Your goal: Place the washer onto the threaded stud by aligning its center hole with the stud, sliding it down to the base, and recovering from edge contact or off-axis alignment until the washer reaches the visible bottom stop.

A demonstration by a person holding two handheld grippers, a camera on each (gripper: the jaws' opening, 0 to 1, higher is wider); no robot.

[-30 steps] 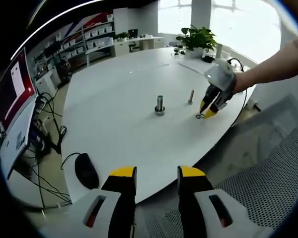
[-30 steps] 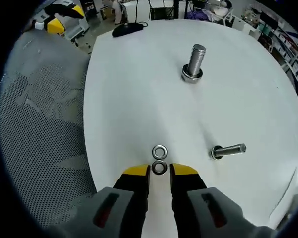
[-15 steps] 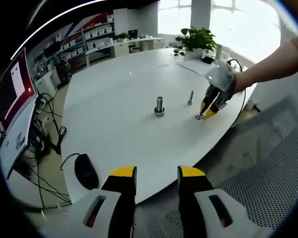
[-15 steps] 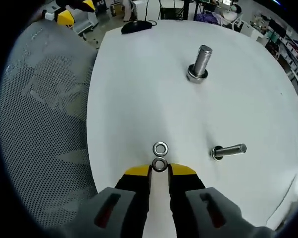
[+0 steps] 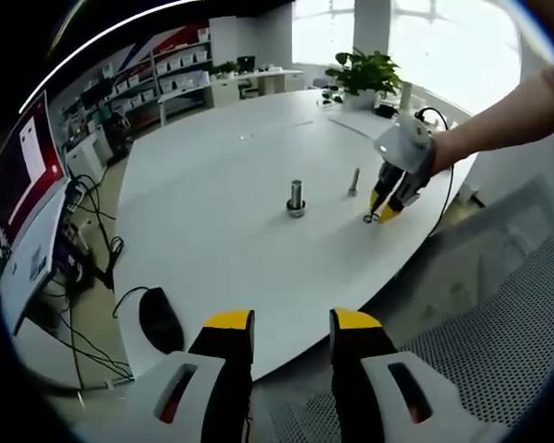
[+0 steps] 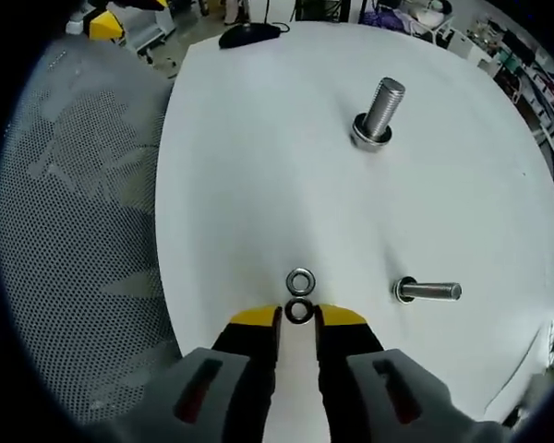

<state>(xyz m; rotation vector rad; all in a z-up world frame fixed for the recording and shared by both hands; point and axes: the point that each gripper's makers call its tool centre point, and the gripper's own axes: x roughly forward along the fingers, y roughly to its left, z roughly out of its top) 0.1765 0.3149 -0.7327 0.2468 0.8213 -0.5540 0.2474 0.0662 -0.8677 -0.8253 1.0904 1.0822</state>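
Right tool has its jaws narrow round the near washer, flat on the table beside a 2nd washer. It's thin, stiff, slick metal, so pinch the rim edges. Vs 0.5 s ago the gap looks unchanged; upright stud well apart.

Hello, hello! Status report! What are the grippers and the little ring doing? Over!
Right gripper closed on near washer, low at table. Left gripper open, idle off table edge. Second washer just ahead. Upright stud bare, path clear; loose bolt lies aside.
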